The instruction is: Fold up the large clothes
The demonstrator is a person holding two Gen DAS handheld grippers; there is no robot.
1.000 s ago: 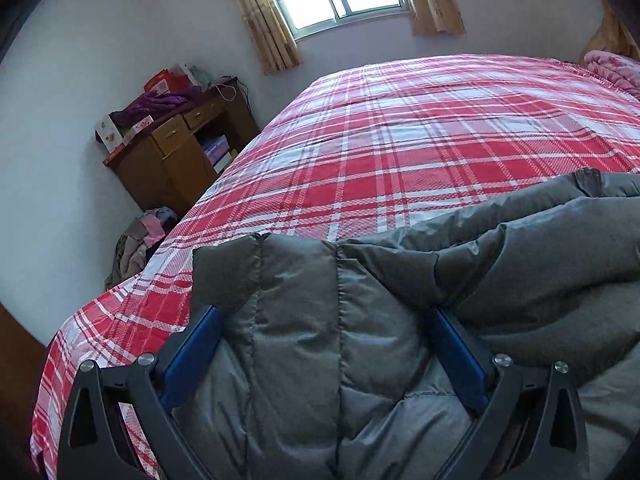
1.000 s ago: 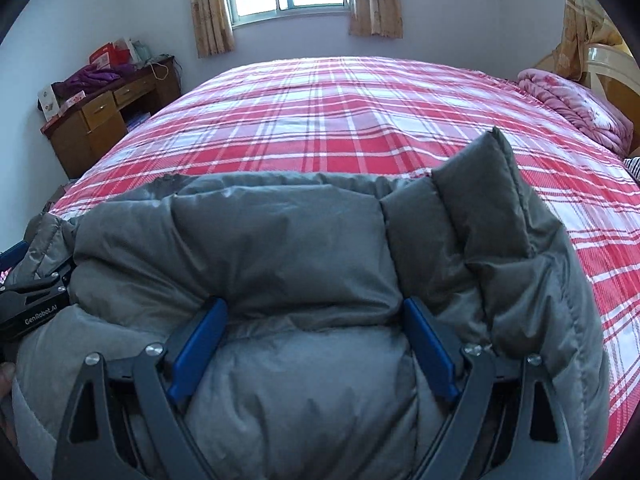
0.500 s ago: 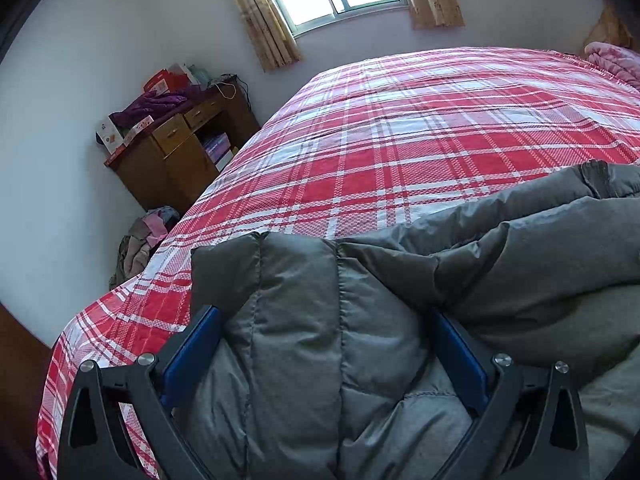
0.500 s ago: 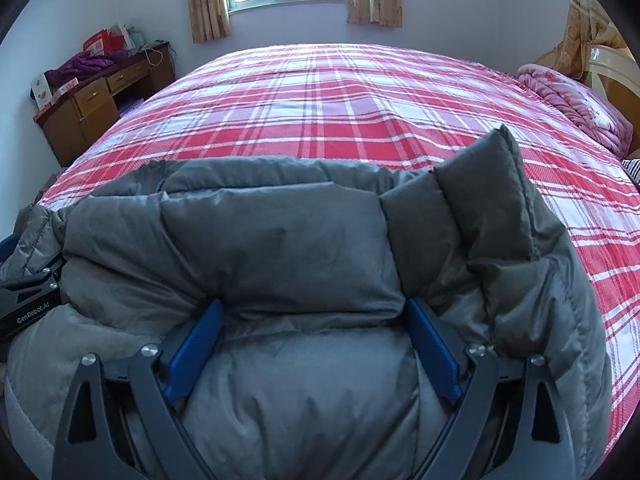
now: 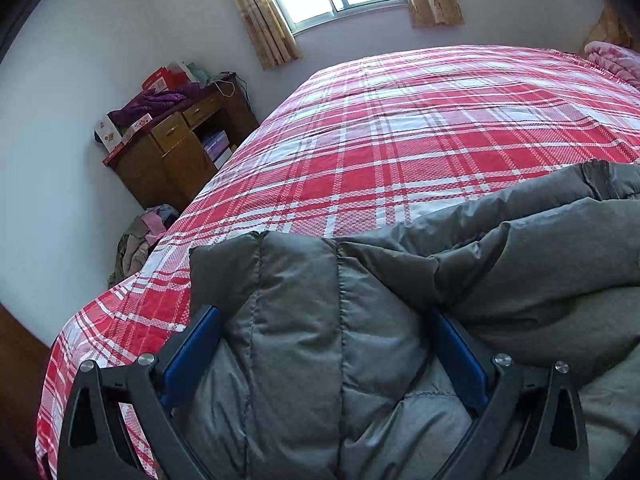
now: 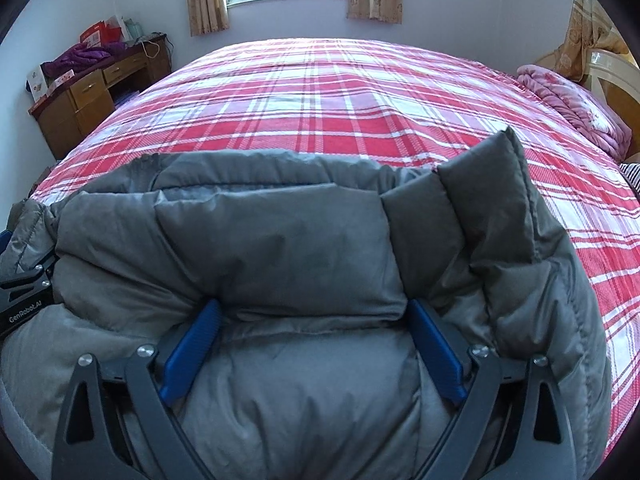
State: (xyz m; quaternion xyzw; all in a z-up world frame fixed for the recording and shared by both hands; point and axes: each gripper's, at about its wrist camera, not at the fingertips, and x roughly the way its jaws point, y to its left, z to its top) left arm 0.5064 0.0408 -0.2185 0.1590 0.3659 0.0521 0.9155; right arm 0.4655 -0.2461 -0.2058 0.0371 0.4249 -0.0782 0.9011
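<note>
Bedroom with a window, a wooden desk (image 5: 176, 156) at the wall, and a bed (image 6: 340, 92) under a red plaid sheet.
Grey down jacket (image 6: 288, 248) lies bunched at the near bed edge; left gripper (image 5: 324, 356) and right gripper (image 6: 312, 344) each stand wide, padding bulging between, so real clamping I cannot tell. I would carry both edges forward evenly, level, and lay them flat.

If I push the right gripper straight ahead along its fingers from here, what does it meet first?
The grey puffer jacket itself: the right gripper is shut on a thick fold of it, and padding fills the space ahead. Beyond that lies the plaid bedspread, seemingly bare up to the far edge, though depth is unclear.
</note>
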